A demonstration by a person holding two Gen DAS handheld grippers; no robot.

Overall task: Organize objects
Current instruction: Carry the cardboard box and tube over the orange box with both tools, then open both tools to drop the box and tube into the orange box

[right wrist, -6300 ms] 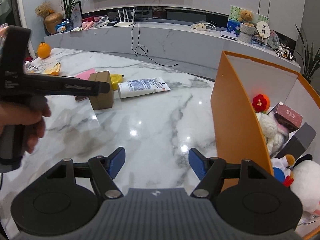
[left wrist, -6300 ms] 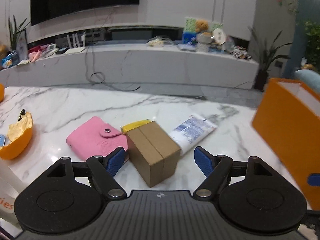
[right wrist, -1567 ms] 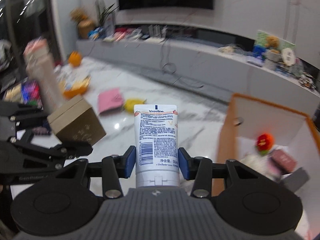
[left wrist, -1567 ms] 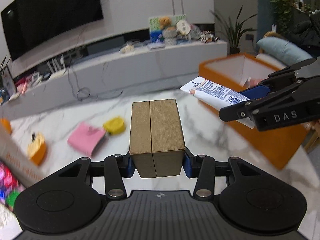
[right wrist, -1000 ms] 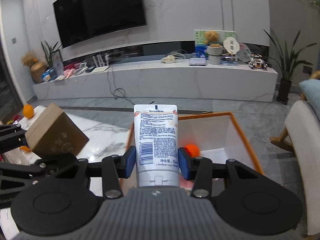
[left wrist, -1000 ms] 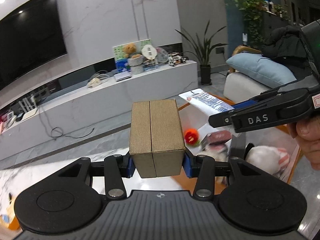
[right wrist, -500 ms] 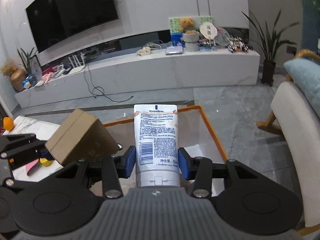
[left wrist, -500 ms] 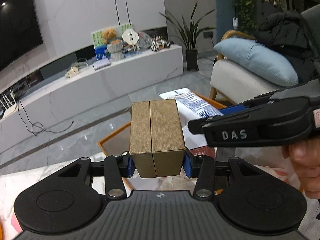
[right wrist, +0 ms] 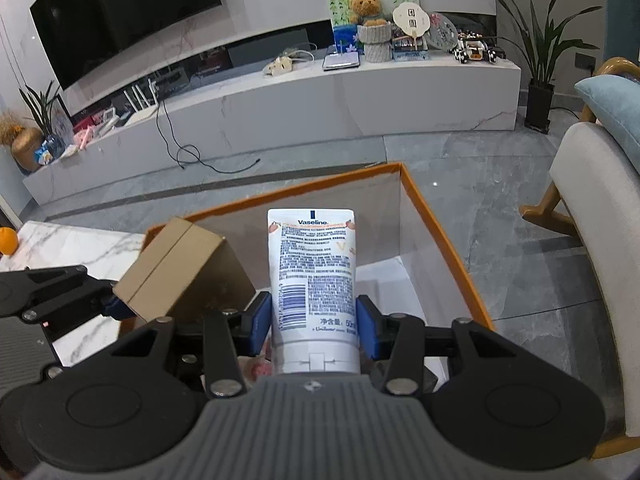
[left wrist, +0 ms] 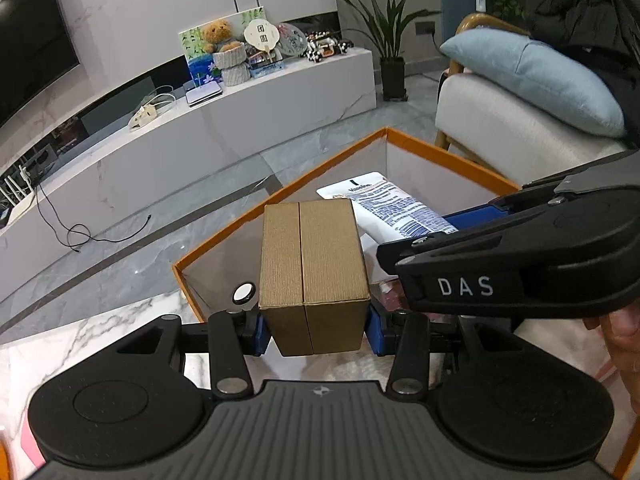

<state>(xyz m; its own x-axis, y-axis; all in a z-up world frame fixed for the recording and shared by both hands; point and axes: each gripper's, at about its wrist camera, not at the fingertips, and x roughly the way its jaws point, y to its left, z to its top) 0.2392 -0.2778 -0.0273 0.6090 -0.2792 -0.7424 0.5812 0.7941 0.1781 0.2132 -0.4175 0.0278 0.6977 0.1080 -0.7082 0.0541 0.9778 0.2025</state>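
Note:
My left gripper point(left wrist: 314, 334) is shut on a brown cardboard box point(left wrist: 313, 264), held upright over the orange storage box point(left wrist: 448, 156). The same cardboard box point(right wrist: 180, 268) shows at the left of the right wrist view, tilted above the orange storage box point(right wrist: 440, 228). My right gripper point(right wrist: 313, 332) is shut on a white Vaseline tube point(right wrist: 312, 276), flat end forward, above the white inside of the orange box. In the left wrist view the tube point(left wrist: 384, 208) sticks out of the right gripper's black body just right of the cardboard box. A hand's fingers point(left wrist: 620, 332) hold that gripper.
The marble table point(left wrist: 80, 344) lies left of the orange box. An orange fruit point(right wrist: 8, 240) sits on it at far left. A cream armchair point(right wrist: 592, 220) with a blue cushion point(left wrist: 532, 76) stands right of the box. A long white TV console point(right wrist: 320, 100) runs behind.
Both grippers have carried their loads from over the table to above the orange box and sunk lower, tilting down. The box's inside now fills the middle of both views. Both grips are unchanged.

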